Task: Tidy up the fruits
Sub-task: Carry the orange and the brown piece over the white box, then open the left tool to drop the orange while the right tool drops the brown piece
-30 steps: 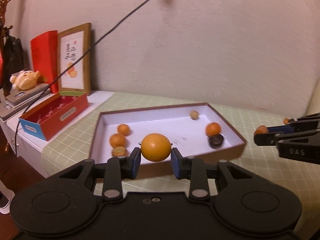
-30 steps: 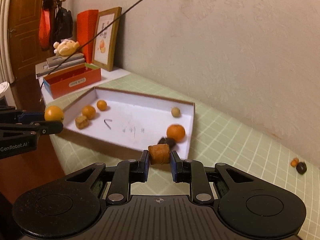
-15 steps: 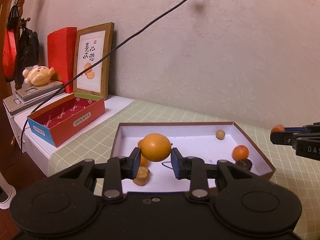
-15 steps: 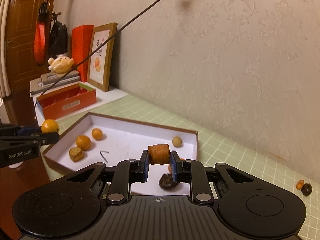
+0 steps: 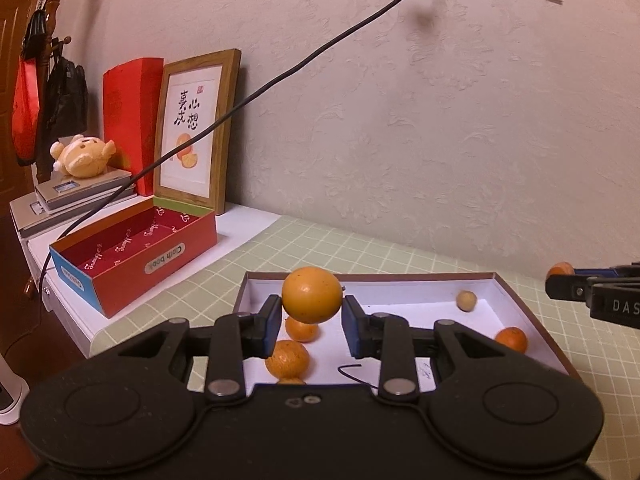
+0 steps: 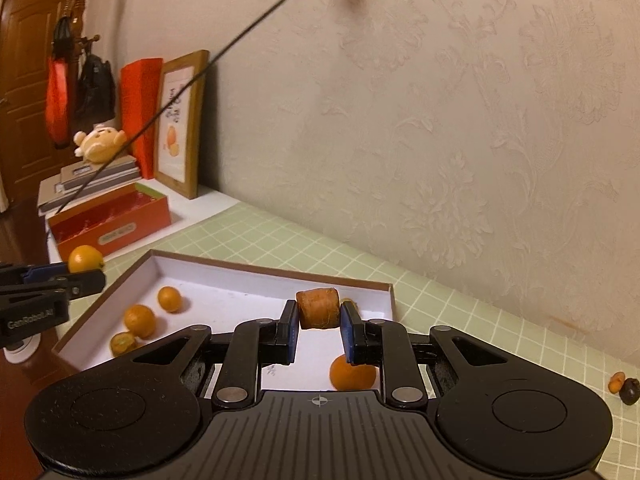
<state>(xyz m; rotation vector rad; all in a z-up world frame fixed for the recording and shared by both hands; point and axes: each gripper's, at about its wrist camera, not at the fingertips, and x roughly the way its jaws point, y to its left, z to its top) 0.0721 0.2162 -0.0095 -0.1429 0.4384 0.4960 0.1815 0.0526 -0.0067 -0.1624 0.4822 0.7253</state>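
The round orange (image 5: pixel 312 295) has no long axis to speak of; a small stem nub shows on its right side, and it sits pinched between the blue pads of the left tool (image 5: pixel 311 322), held in the air above the near left part of the white-lined tray (image 5: pixel 516 292). Below it in the tray lie two smaller oranges (image 5: pixel 288 358) close together, with a pale small fruit (image 5: pixel 466 301) and another small orange (image 5: pixel 511 339) toward the right side. The stubby cut piece of orange-brown fruit (image 6: pixel 319 308) lies with its short cylinder axis running left to right, its flat ends pressed against the pads of the right tool (image 6: pixel 319 324), which clamps it above the tray's right half, over a loose orange (image 6: pixel 352 374). The tray rests on the green checked worktop (image 6: pixel 460 312), where a dark fruit (image 6: pixel 631 391) and a tiny orange one touch, well apart to the right. A red box (image 5: pixel 136 248) stands left of the tray.
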